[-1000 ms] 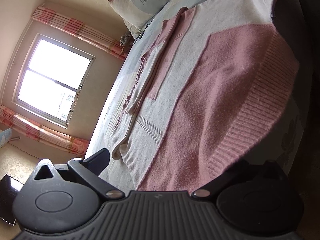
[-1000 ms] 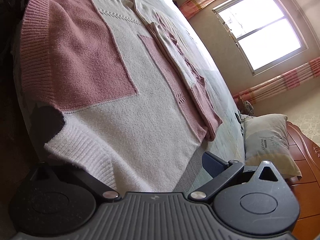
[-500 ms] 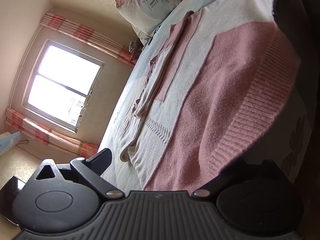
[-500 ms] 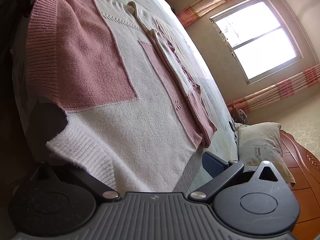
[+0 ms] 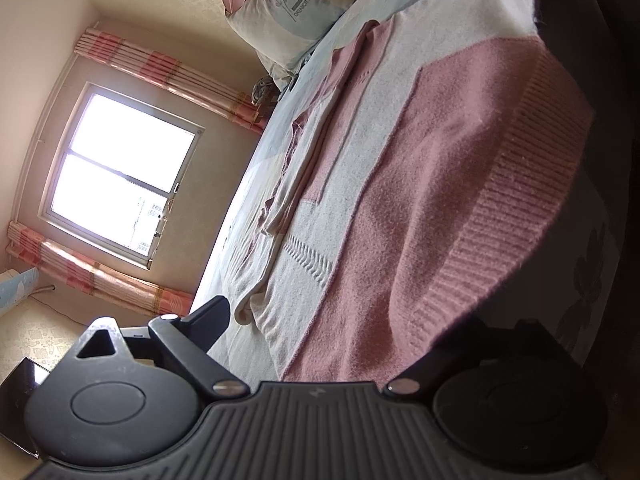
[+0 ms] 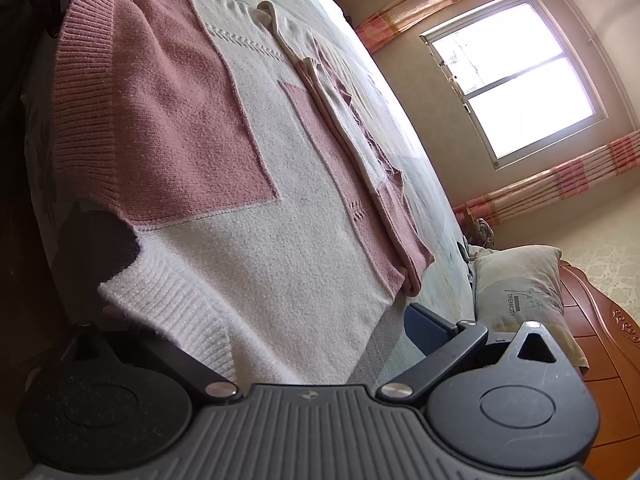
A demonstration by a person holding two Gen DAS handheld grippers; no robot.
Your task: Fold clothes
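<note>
A bed [image 5: 256, 184] with a pale blue sheet fills both views, and a pink-and-white sweater [image 5: 400, 184] lies flat across it, its ribbed hem hanging over the near edge. A pillow [image 5: 292, 12] sits at the head of the bed (some small print on it). The left gripper [image 5: 344, 332] straddles the pink hem corner; its jaws have just been closing but stand apart, not pressing the knit. The right gripper [image 6: 256, 320] straddles the white hem corner, jaws also wide apart, one finger [image 6: 428, 328] over the sheet.
</note>
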